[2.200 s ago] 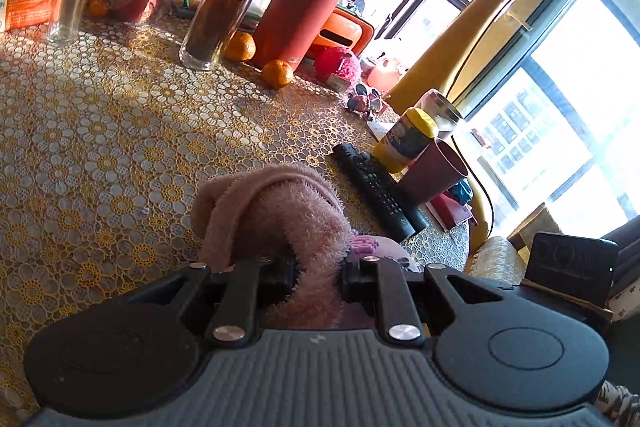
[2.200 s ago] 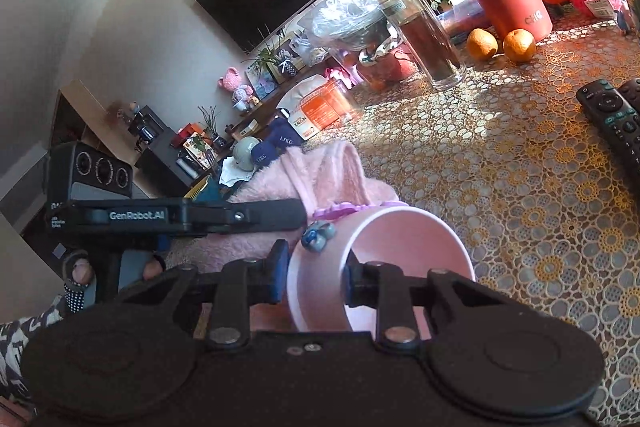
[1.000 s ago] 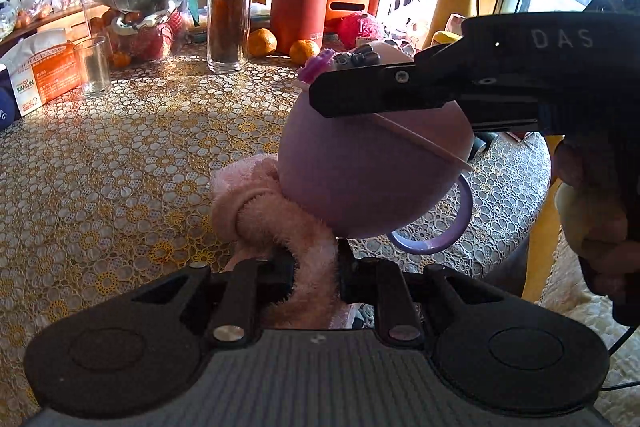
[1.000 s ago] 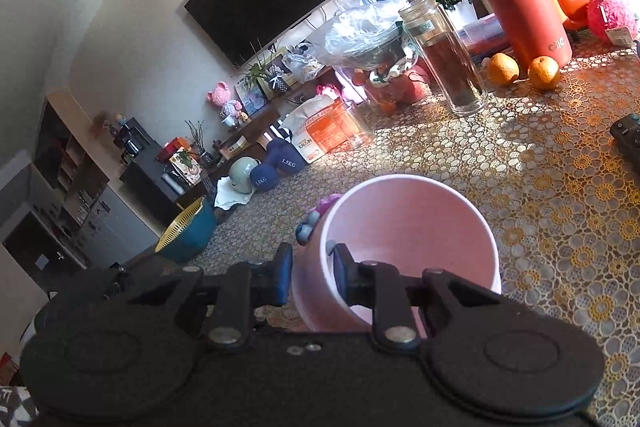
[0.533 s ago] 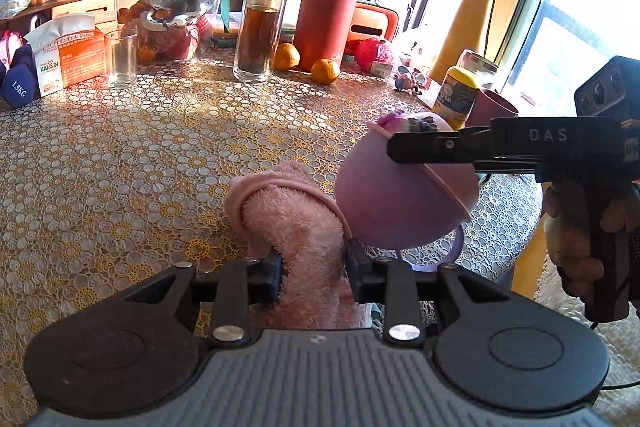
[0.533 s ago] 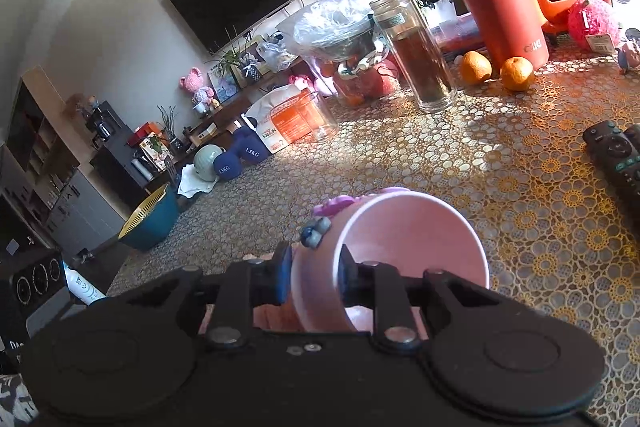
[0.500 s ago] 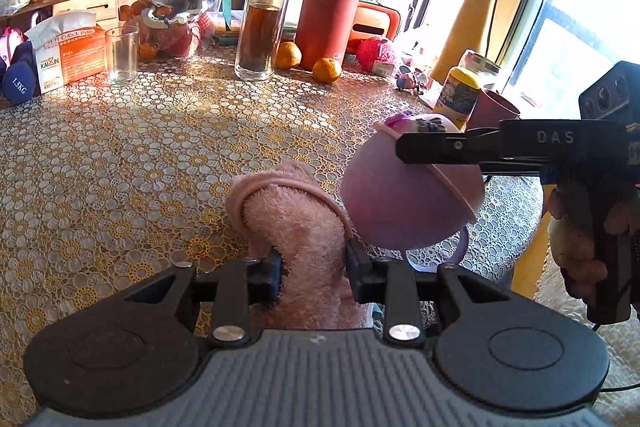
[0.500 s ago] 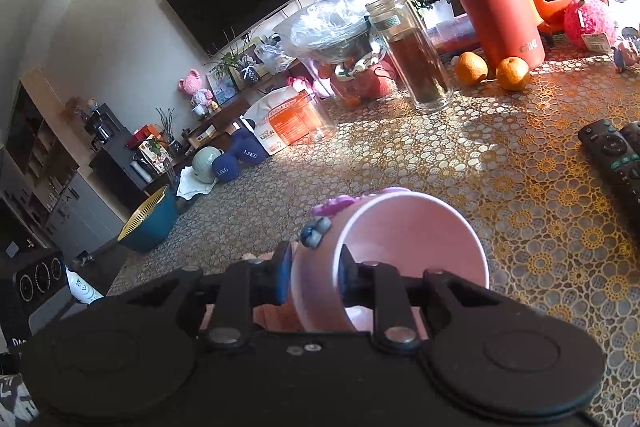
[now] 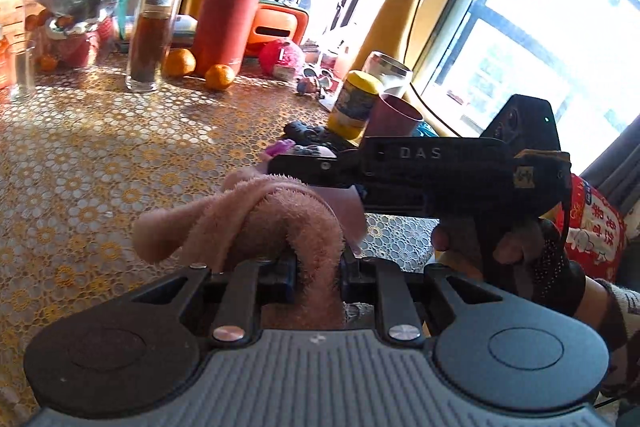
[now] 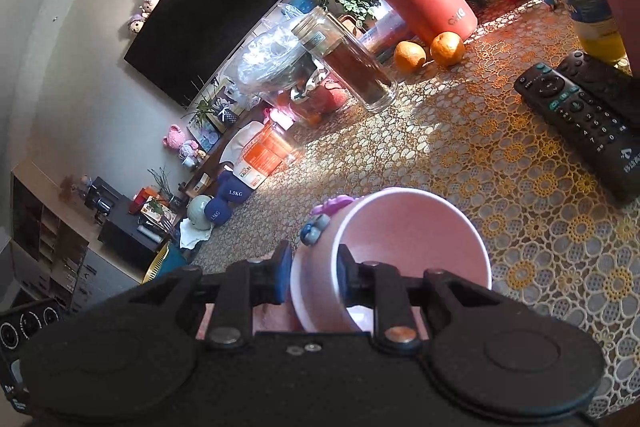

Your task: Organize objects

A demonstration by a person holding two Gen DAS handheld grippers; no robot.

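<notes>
My left gripper (image 9: 318, 273) is shut on a fluffy pink towel (image 9: 256, 223) and holds it above the lace-covered table (image 9: 100, 155). My right gripper (image 10: 312, 277) is shut on the rim of a pink cup (image 10: 412, 255) with small charms on its side. In the left wrist view the right gripper body (image 9: 420, 175) crosses just beyond the towel, and the pink cup (image 9: 344, 211) is mostly hidden behind the towel and that gripper.
On the table stand a red thermos (image 9: 230, 7), a glass jar of dark tea (image 9: 154, 35), two oranges (image 9: 218, 77), a yellow-lidded jar (image 9: 356, 103), a maroon cup (image 9: 394, 121) and remotes (image 10: 580, 119). The table edge runs near the right gripper.
The cup and right gripper have dropped lower and closer, now partly behind the towel. The left gripper has turned right toward the window, still holding the towel.
</notes>
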